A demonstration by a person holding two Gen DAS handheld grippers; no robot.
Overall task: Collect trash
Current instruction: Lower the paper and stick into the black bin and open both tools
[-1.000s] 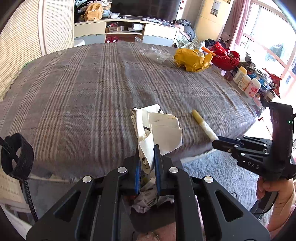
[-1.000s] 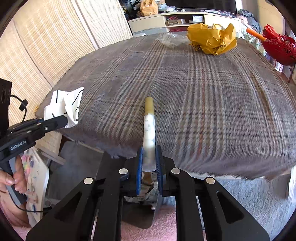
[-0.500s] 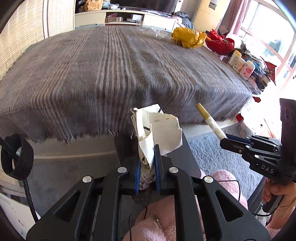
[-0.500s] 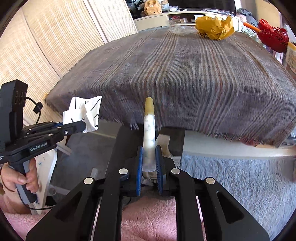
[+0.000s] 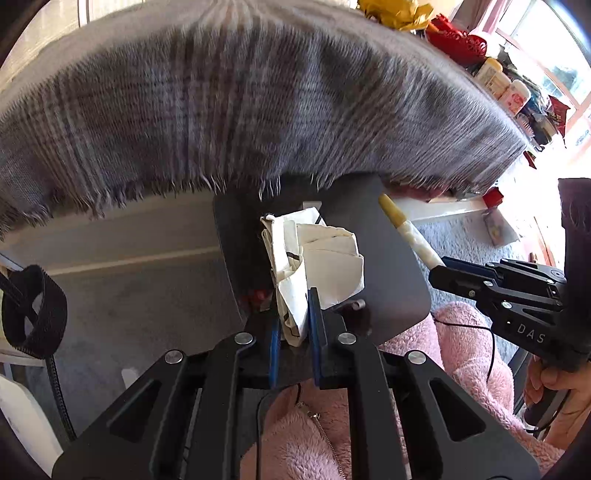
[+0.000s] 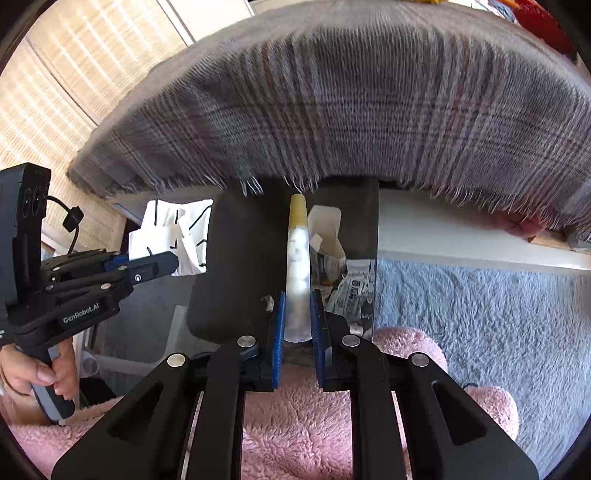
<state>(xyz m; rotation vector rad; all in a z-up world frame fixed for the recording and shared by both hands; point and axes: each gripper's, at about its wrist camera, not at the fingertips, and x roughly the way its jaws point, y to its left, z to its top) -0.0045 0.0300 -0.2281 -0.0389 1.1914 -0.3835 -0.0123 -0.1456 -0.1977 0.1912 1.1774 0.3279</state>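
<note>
My left gripper [image 5: 292,314] is shut on a crumpled white paper [image 5: 314,258] and holds it over a dark bin [image 5: 399,280] below the table edge. It also shows in the right wrist view [image 6: 173,236]. My right gripper [image 6: 298,314] is shut on a clear tube with a yellow cap [image 6: 298,266], held over the same bin [image 6: 236,266], which holds printed paper scraps [image 6: 347,288]. The tube also shows in the left wrist view [image 5: 406,232], to the right of the paper.
A grey plaid cloth [image 5: 258,103] covers the table above the bin. Yellow crumpled paper [image 5: 391,11], a red basket [image 5: 458,44] and bottles [image 5: 506,88] sit at the far side. A grey rug [image 6: 480,314] and a pink fleece garment [image 6: 295,406] lie below.
Both grippers have dropped from table height to below the table edge, over the dark bin. Each still holds its item.
</note>
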